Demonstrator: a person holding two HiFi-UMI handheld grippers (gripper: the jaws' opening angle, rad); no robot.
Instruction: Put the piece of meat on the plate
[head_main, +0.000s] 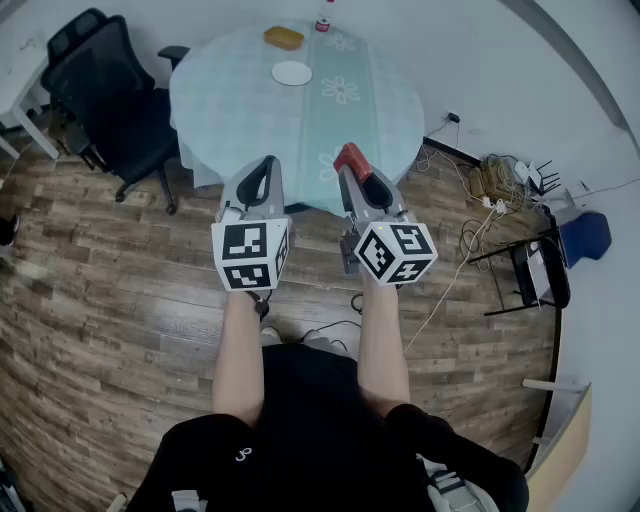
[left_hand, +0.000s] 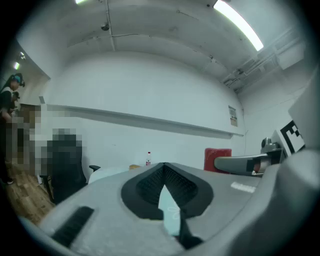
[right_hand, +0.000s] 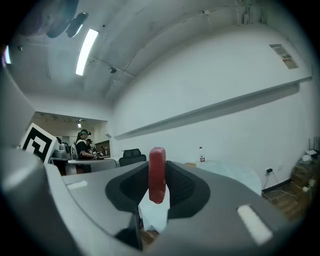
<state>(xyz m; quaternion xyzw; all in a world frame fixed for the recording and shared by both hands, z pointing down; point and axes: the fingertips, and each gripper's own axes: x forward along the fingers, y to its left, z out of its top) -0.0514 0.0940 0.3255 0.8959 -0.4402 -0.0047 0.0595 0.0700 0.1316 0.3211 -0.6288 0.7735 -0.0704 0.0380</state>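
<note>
The red piece of meat (head_main: 351, 158) stands upright between the jaws of my right gripper (head_main: 353, 172), which is shut on it; the right gripper view shows the meat (right_hand: 157, 172) pinched at the jaw tips. The meat hangs over the near edge of the round table (head_main: 390, 120). A small white plate (head_main: 291, 73) lies on the far part of the table, well ahead of both grippers. My left gripper (head_main: 268, 165) is held level beside the right one, jaws together with nothing in them (left_hand: 163, 167). From the left gripper view the meat (left_hand: 217, 159) appears at the right.
A brown bread-like item (head_main: 283, 38) and a small bottle (head_main: 323, 22) sit at the table's far edge. A black office chair (head_main: 110, 90) stands to the left of the table. Cables and a power strip (head_main: 495, 185) lie on the floor at right.
</note>
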